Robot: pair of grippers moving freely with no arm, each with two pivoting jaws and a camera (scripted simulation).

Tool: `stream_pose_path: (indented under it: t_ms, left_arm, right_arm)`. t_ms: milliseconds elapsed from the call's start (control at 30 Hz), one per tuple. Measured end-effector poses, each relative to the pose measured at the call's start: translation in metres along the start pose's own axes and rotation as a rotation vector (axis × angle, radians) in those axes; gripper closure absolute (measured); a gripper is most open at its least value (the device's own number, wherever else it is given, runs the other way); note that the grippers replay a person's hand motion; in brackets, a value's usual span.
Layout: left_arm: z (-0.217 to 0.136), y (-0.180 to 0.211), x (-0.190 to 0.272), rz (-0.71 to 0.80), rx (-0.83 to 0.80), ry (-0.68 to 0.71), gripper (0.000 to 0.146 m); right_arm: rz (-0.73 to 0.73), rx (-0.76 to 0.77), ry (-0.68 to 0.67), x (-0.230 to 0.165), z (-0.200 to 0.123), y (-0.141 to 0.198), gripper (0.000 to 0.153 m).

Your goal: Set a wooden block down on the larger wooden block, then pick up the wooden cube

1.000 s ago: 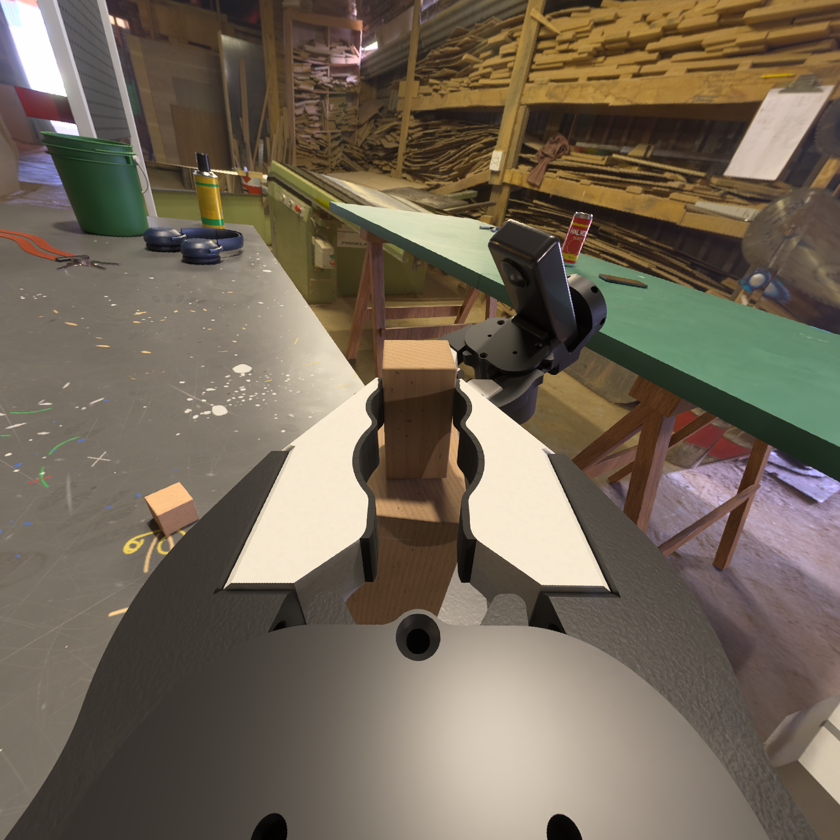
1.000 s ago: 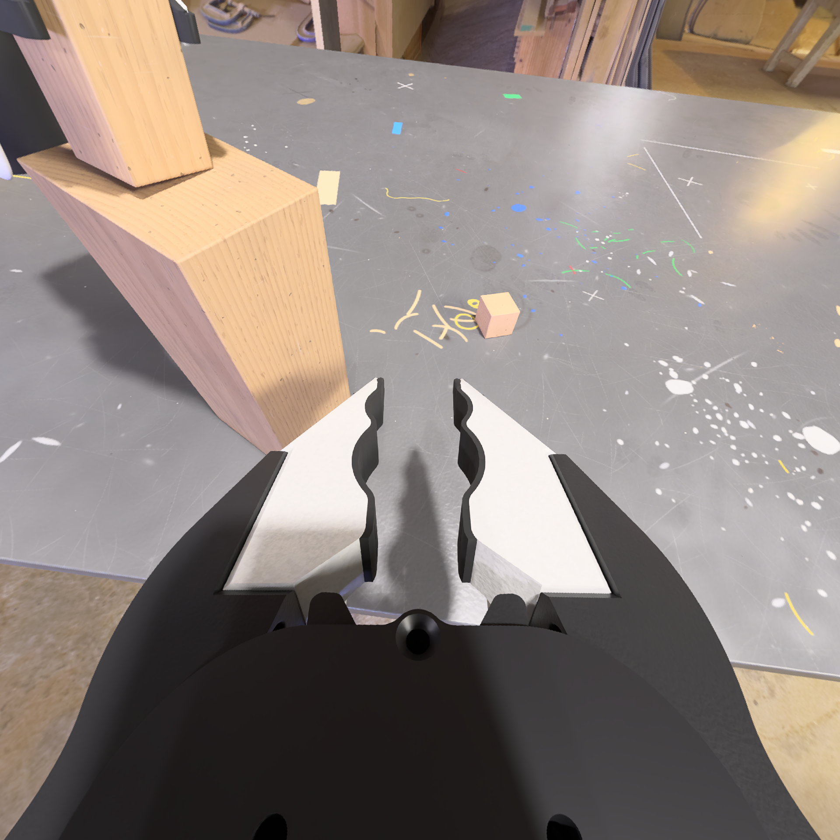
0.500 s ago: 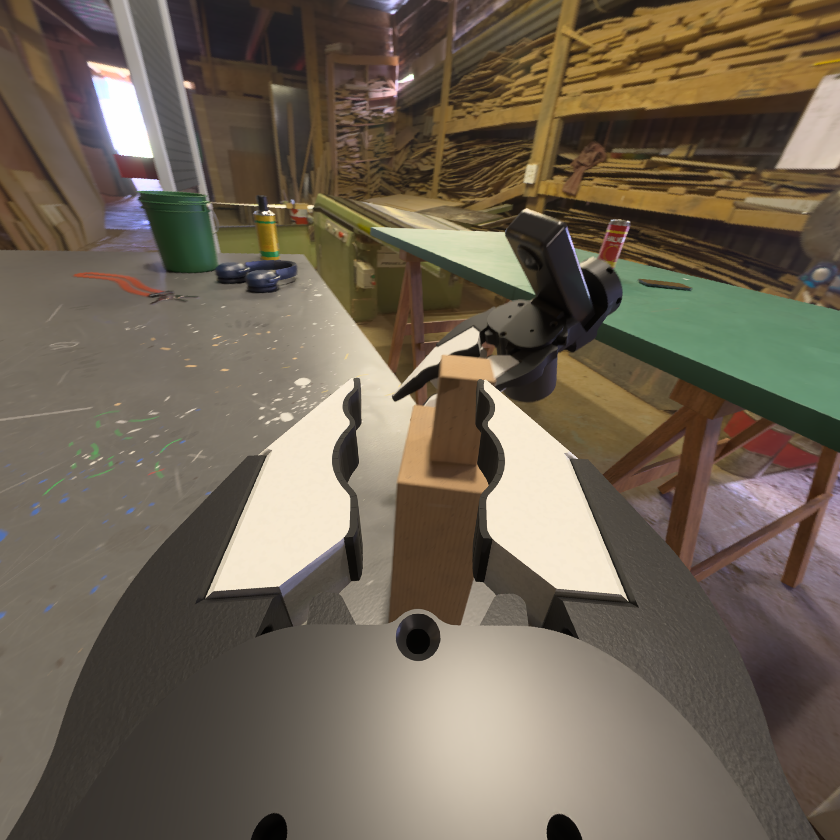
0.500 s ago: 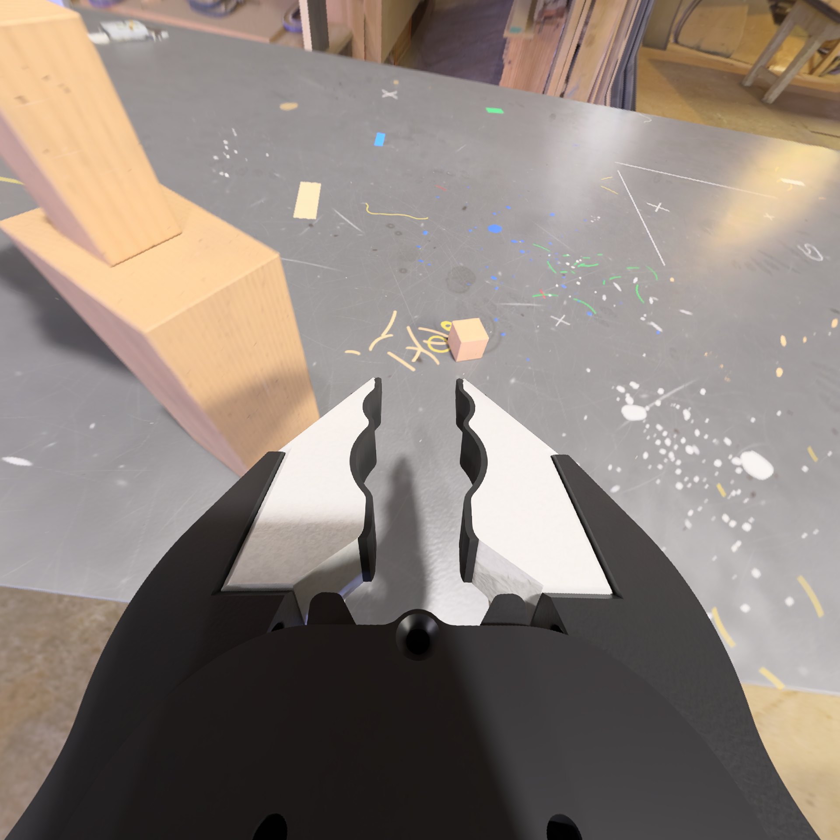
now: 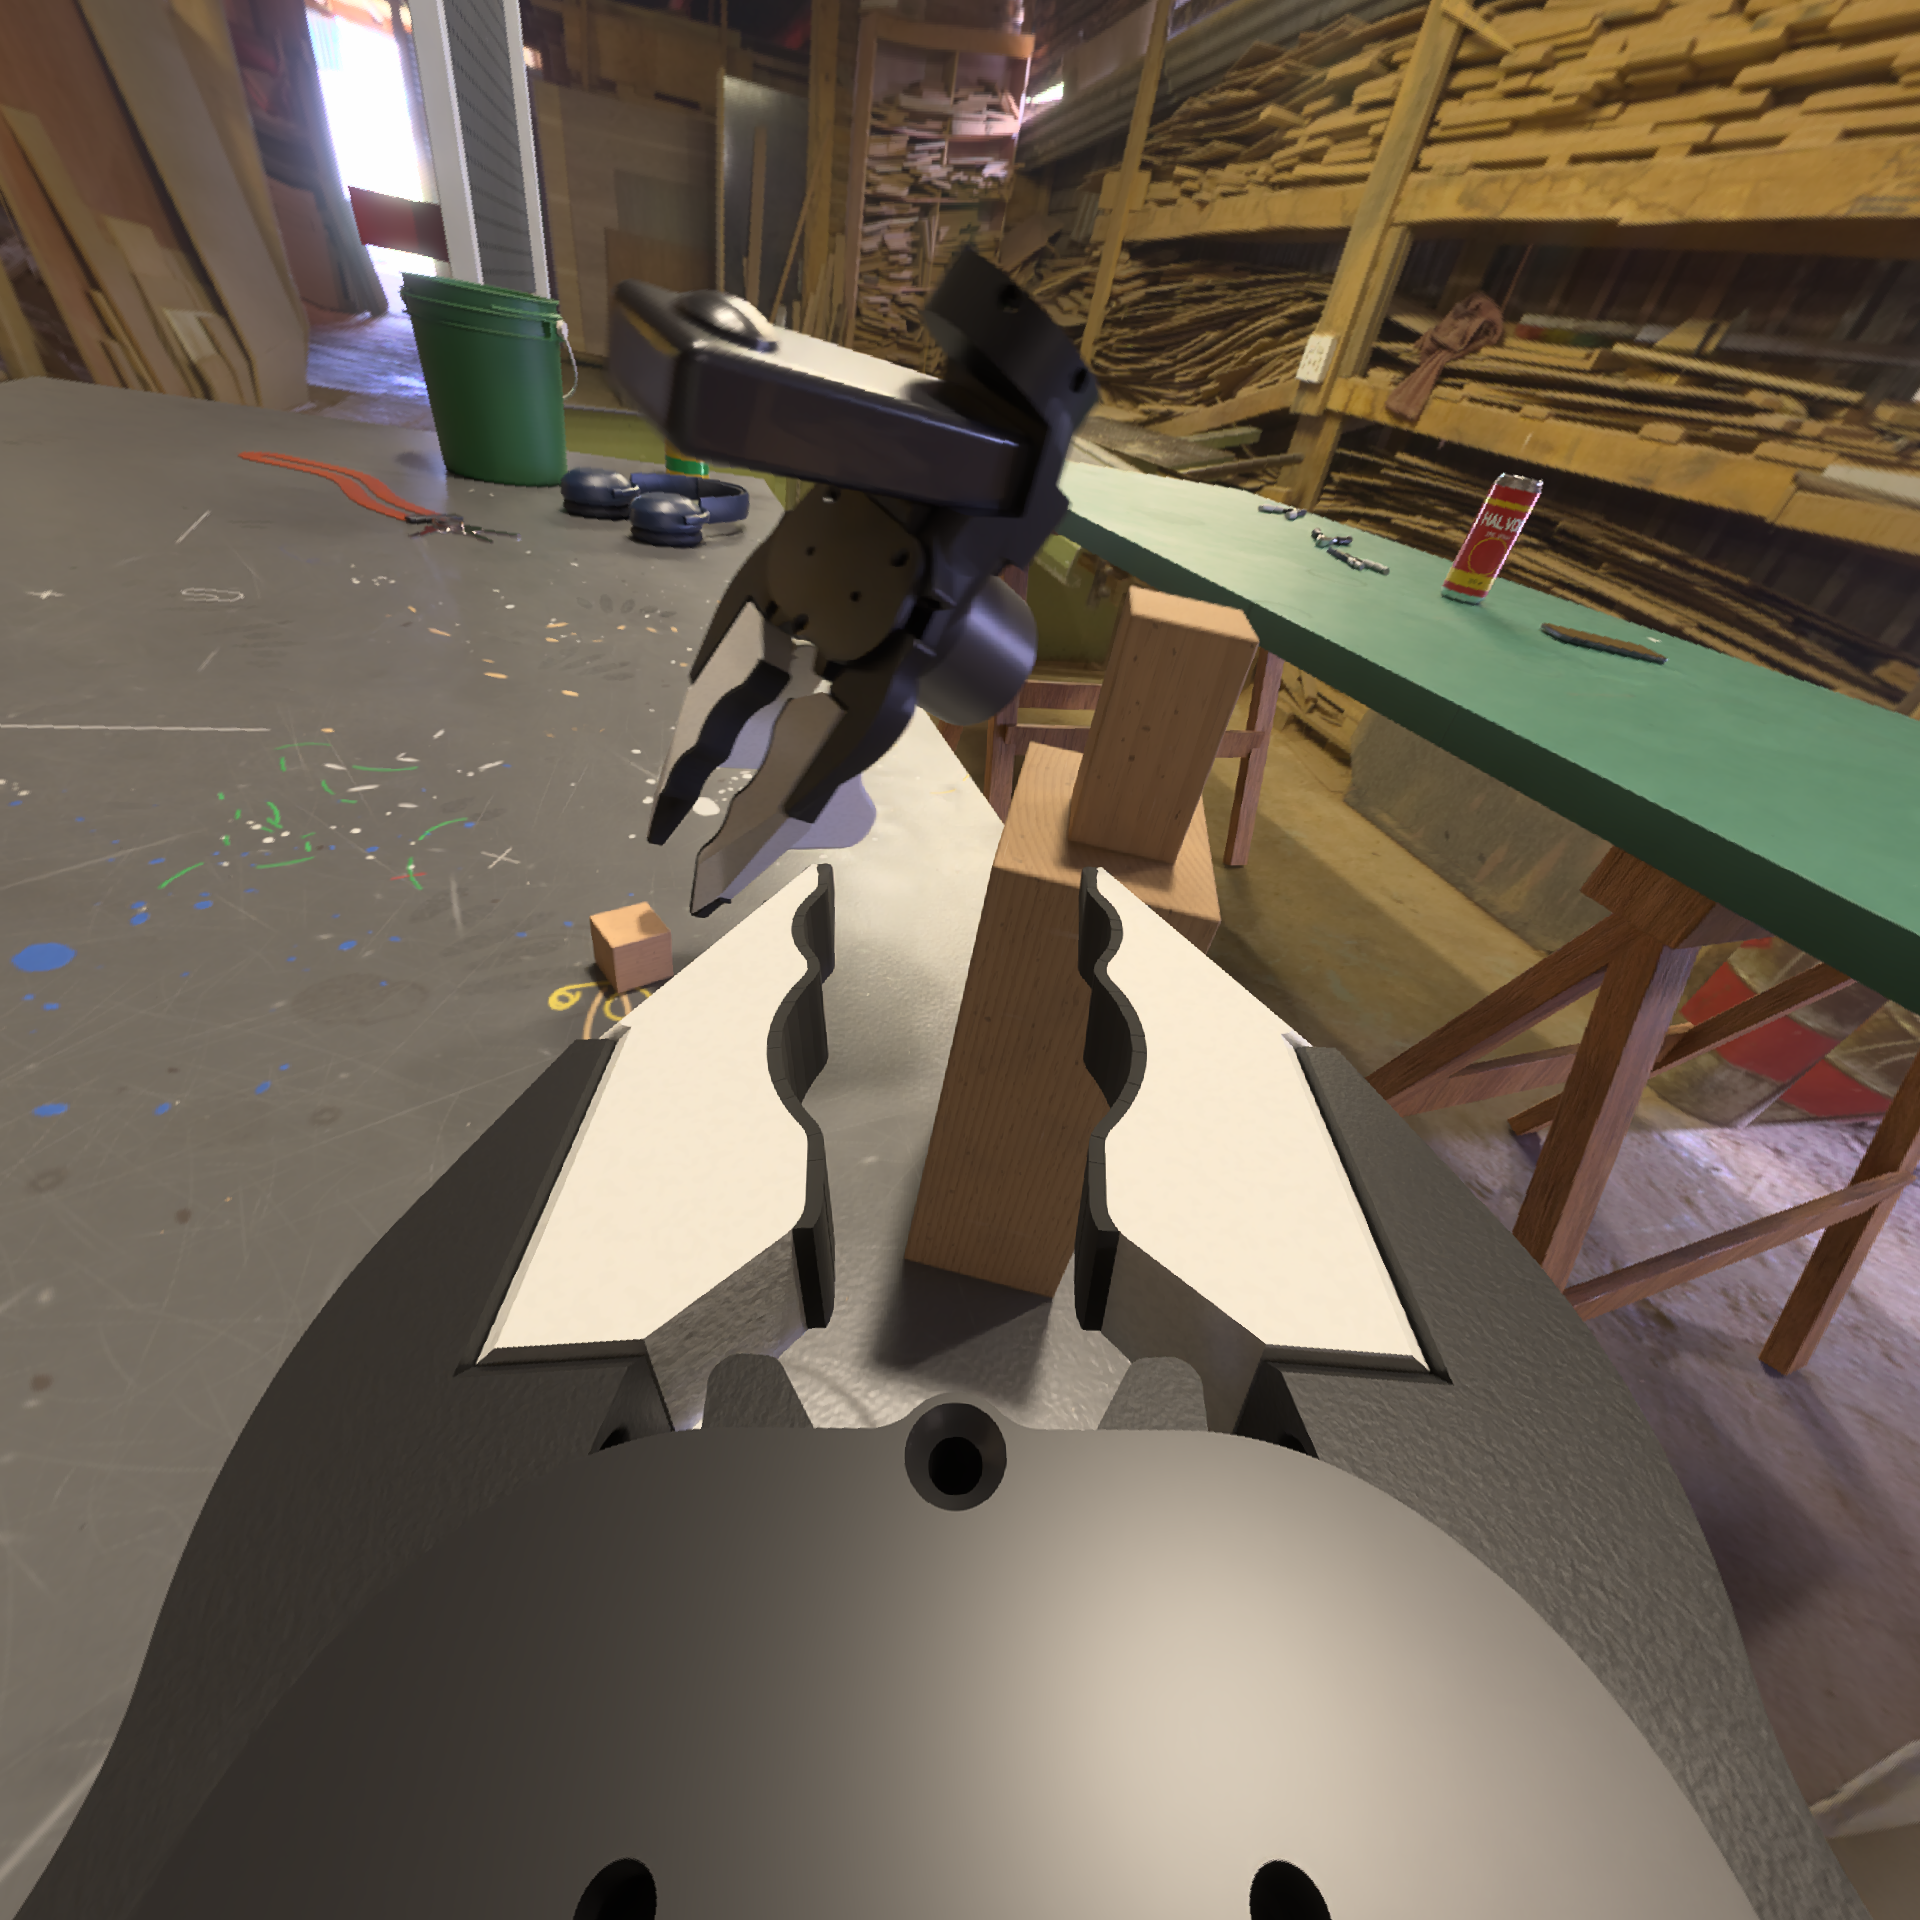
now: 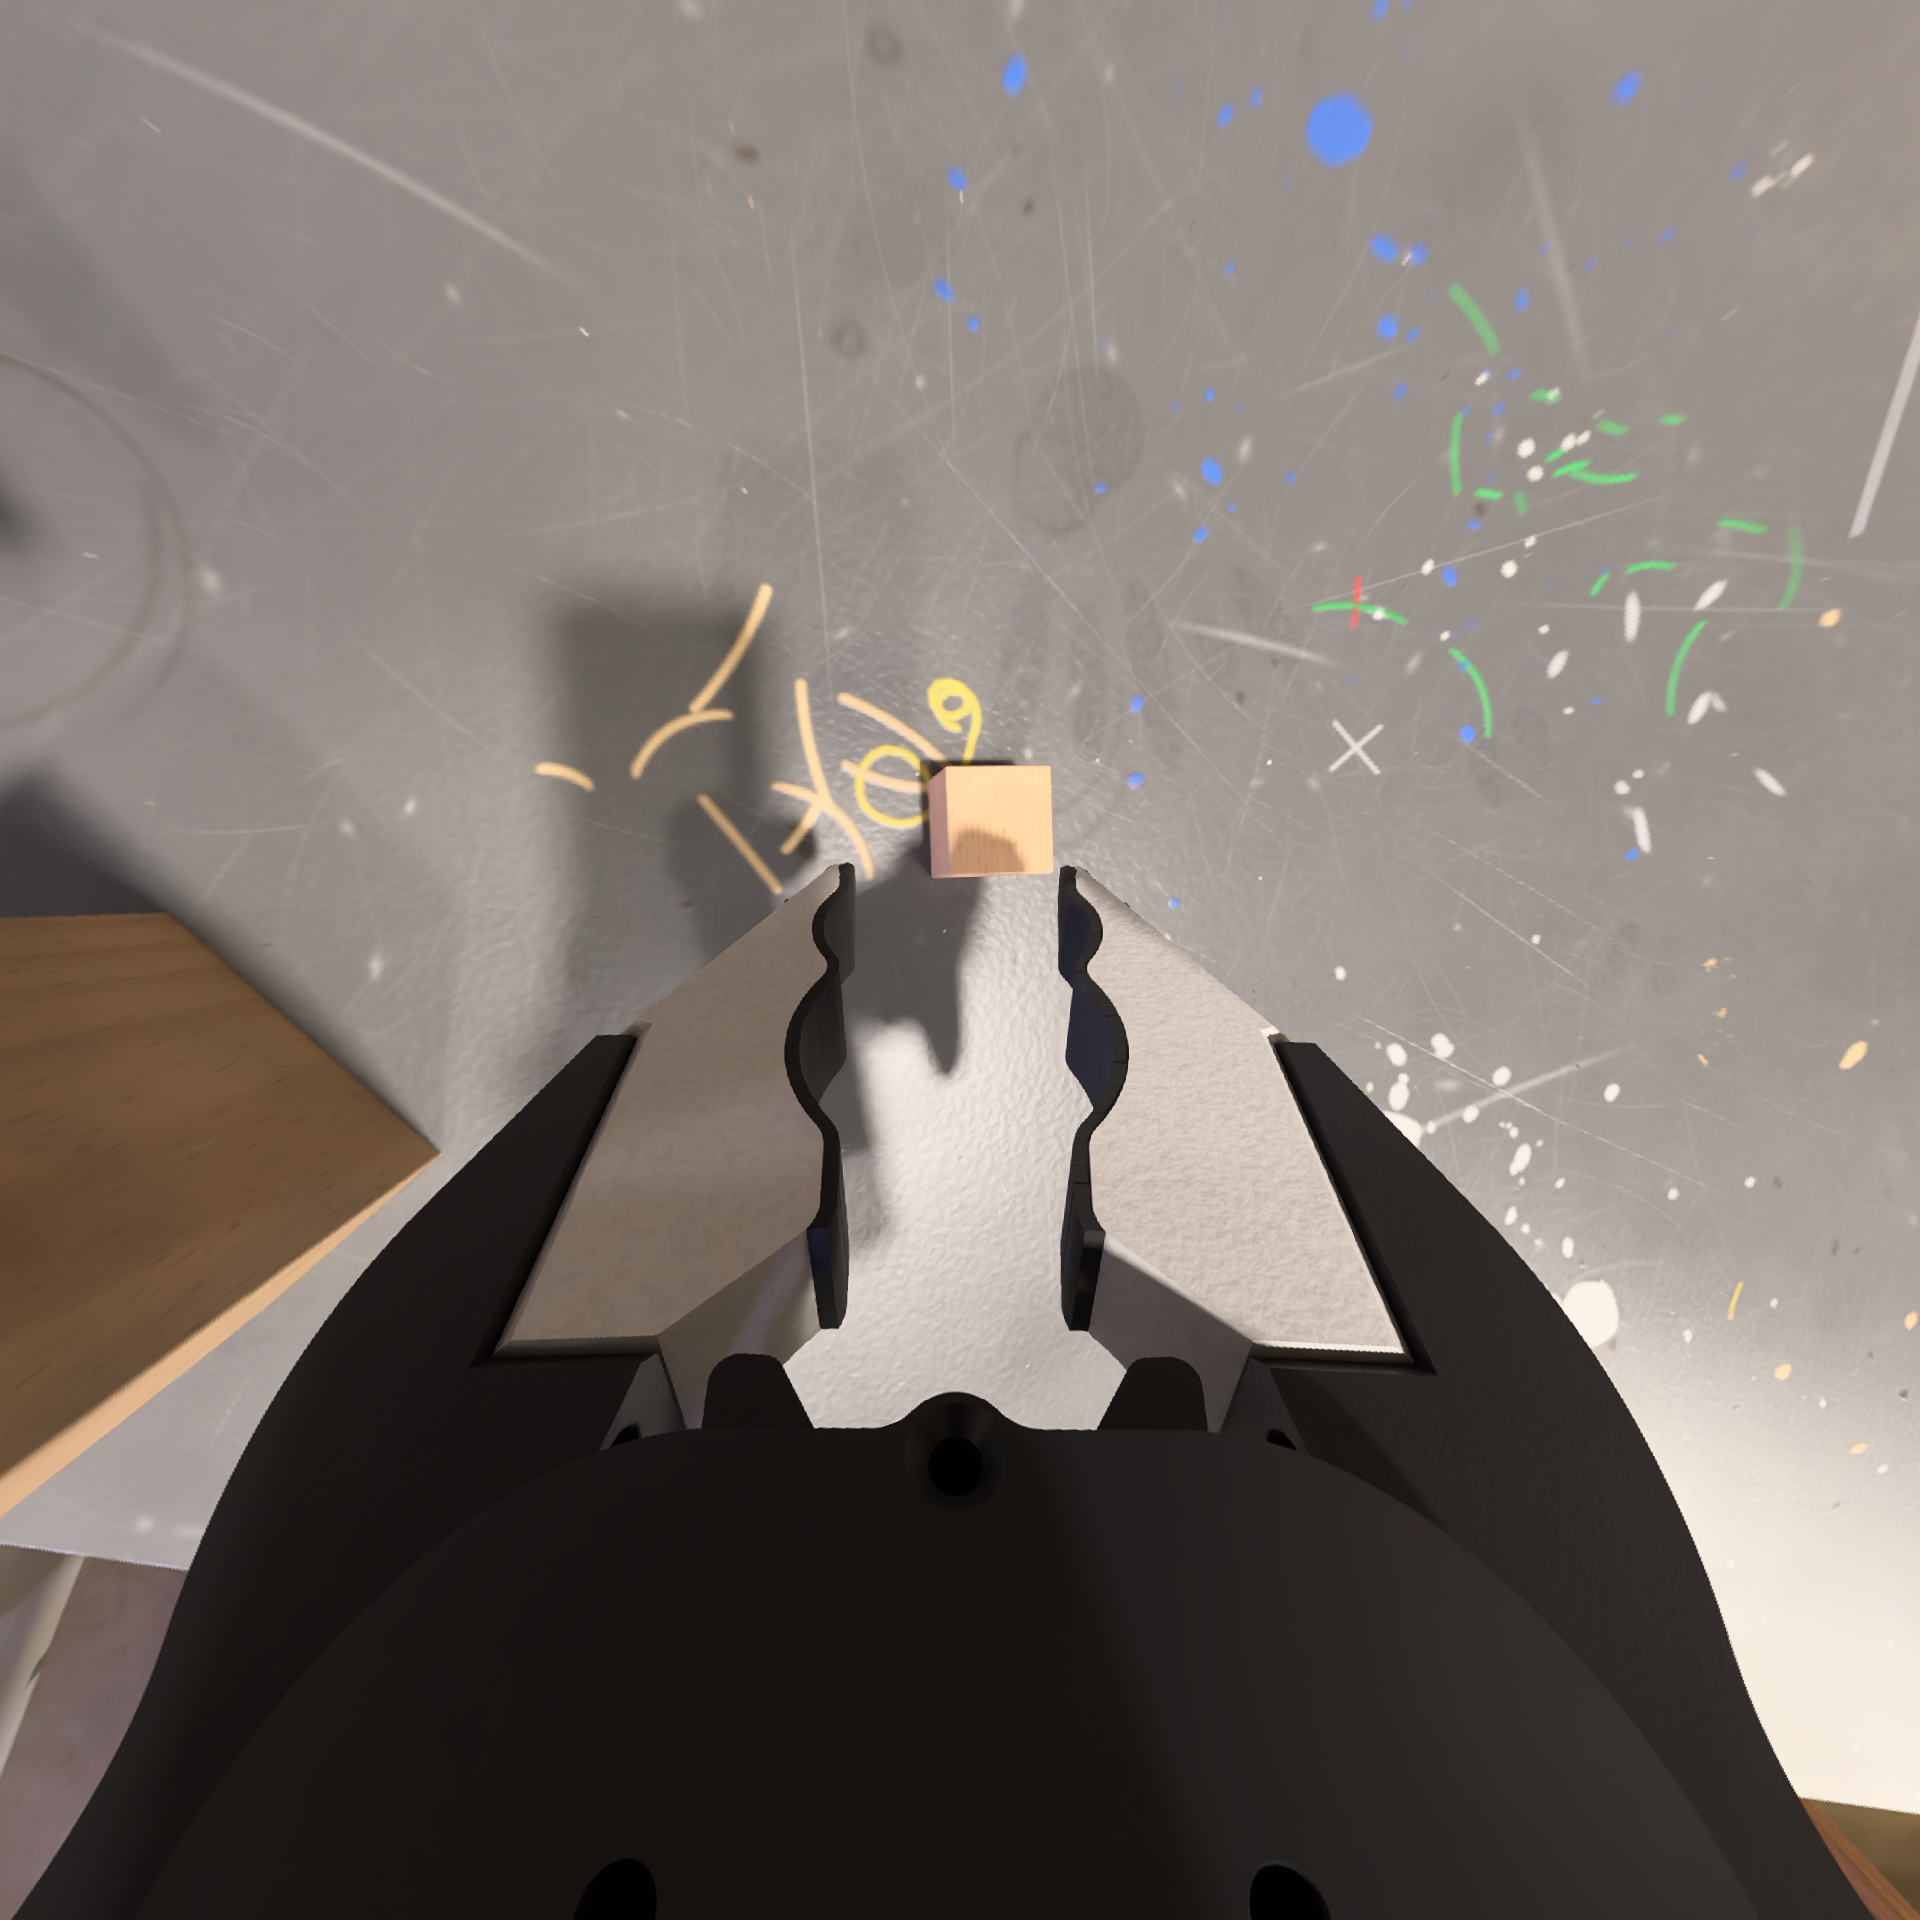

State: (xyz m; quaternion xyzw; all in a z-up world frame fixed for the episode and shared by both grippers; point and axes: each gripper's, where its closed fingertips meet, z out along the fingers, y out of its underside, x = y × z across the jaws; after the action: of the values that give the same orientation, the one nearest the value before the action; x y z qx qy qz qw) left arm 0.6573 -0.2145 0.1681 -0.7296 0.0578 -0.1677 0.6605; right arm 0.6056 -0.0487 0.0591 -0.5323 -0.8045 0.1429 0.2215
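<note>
The small pale cube [image 6: 992, 821] sits on the grey paint-flecked bench [image 6: 1351, 935], just ahead of the right tool [image 6: 956, 883], whose fingers stand apart and empty. Only the left view shows the green bucket [image 5: 488, 390], contents hidden, far behind the cube, and right of the cube the wooden block [image 5: 1158, 727] standing upright on the larger block [image 5: 1029, 1070]. The left tool [image 5: 956, 883] is spread open

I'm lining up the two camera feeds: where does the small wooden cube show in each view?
Left wrist view: wooden cube sits left of centre on the grey table, below the black right tongs.
Right wrist view: cube is at centre, just beyond the open fingertips.
Shared landmark: yellow scribble beside the cube.
</note>
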Motion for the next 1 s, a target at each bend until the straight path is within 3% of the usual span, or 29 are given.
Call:
stream_pose_path:
  t_ms: [333,467,600,800,1000]
  left_arm:
    - [-0.010,0.008,-0.004,-0.021,-0.008,0.020,0.100]
    - [-0.011,0.009,-0.006,-0.018,-0.012,0.032,0.100]
    - [-0.014,0.011,-0.008,-0.015,-0.016,0.037,0.101]
    - [-0.016,0.012,-0.010,-0.025,-0.017,0.042,0.102]
    - [-0.013,0.009,-0.008,-0.001,-0.008,0.042,0.107]
  right_arm:
    - [0.025,-0.265,-0.130,0.007,0.041,0.012,0.117]
    - [-0.021,-0.272,-0.130,0.009,0.043,0.011,0.126]
    - [-0.048,-0.124,-0.070,0.008,0.019,-0.011,0.126]
    - [-0.027,0.207,-0.016,-0.019,-0.050,-0.044,0.126]
    - [0.117,0.462,0.094,-0.029,-0.103,-0.028,0.126]
